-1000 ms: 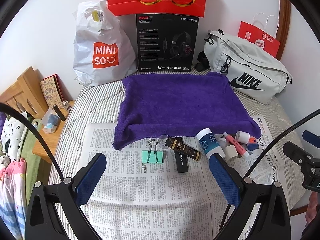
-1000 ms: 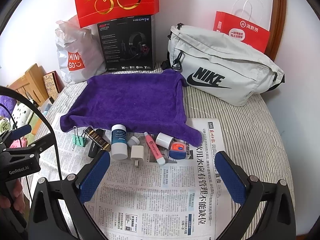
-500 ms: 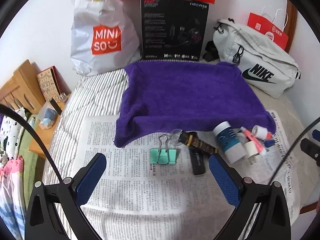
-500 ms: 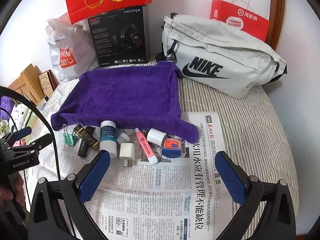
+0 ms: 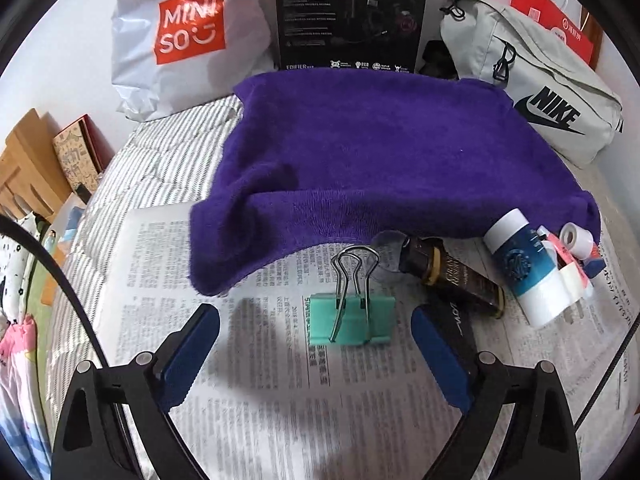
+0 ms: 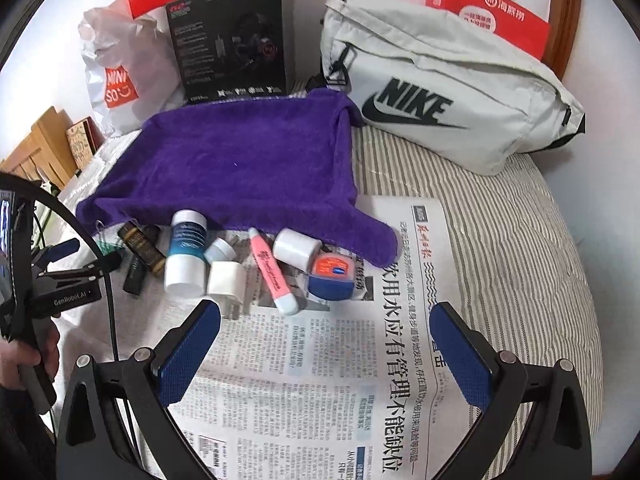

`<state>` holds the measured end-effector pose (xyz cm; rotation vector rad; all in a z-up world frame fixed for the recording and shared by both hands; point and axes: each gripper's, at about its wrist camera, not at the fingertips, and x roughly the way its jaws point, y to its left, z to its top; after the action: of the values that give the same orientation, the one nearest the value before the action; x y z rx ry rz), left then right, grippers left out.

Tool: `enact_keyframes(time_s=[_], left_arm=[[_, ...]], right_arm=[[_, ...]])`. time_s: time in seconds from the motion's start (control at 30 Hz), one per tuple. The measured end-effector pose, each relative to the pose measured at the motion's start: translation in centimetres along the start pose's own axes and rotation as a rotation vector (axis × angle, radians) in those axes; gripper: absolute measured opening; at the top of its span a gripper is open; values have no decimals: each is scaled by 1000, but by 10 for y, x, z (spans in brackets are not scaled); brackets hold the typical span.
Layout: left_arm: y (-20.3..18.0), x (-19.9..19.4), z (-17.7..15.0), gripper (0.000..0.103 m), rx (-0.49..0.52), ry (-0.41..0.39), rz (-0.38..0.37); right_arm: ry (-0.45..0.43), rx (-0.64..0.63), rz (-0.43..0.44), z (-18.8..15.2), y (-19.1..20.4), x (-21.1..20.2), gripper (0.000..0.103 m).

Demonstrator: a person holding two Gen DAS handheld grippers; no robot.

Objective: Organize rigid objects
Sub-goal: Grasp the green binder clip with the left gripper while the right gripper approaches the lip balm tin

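Both grippers have sunk toward the newspaper (image 5: 248, 400): the left gripper (image 5: 316, 344), jaws just narrowing but empty, now brackets the green binder clip (image 5: 352, 316) at twelve o'clock. The right gripper (image 6: 324, 344) hangs released before the bottles (small clutter, untouched). Farther off, the purple towel (image 5: 380, 152) awaits, likely the destination.

White plastic bag (image 5: 188, 36): MINISO
Grey waist bag (image 6: 440, 92): NIKE
Black headset box (image 6: 232, 40): HECATE at the top; EDIFIER at the foot in the left wrist view
Left gripper (image 6: 80, 258) body: GenRobot.AI
Newspaper (image 6: 400, 320): large Chinese headline
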<state>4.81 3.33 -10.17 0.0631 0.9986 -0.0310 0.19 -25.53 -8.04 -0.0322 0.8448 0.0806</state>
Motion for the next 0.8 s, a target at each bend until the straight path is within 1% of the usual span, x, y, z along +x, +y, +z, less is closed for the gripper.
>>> enact_keyframes(time_s=[0.03, 0.1, 0.23, 0.3, 0.33, 0.37, 0.4, 0.43, 0.47, 0.7, 0.8], left_arm=[[0, 2, 0, 94, 3, -3, -8], [-1, 6, 0, 84, 8, -5, -14], [-3, 7, -2, 76, 25, -21, -31], [-4, 5, -5, 65, 37, -32, -46], [-4, 3, -5, 63, 44, -36, -51], [-4, 2, -6, 58, 51, -41, -59], [-4, 1, -8, 50, 54, -49, -63], [-4, 0, -8, 47, 52, -59, -65], [-4, 0, -9, 39, 46, -67, -66], [-4, -1, -12, 40, 47, -86, -66], [-4, -2, -14, 40, 49, -91, -61]], right_arm=[[7, 3, -3, 0, -2, 3, 103], [21, 9, -7, -2, -5, 8, 103], [38, 16, -19, -3, -9, 16, 103], [36, 18, -23, -4, -11, 17, 103], [33, 19, -26, -4, -12, 17, 103], [30, 20, -27, -3, -14, 18, 103], [27, 22, -27, -3, -16, 19, 103], [25, 26, -28, -3, -18, 21, 103], [23, 32, -29, -3, -20, 22, 103], [14, 63, -51, 3, -31, 45, 101], [29, 68, -47, 6, -32, 58, 91]])
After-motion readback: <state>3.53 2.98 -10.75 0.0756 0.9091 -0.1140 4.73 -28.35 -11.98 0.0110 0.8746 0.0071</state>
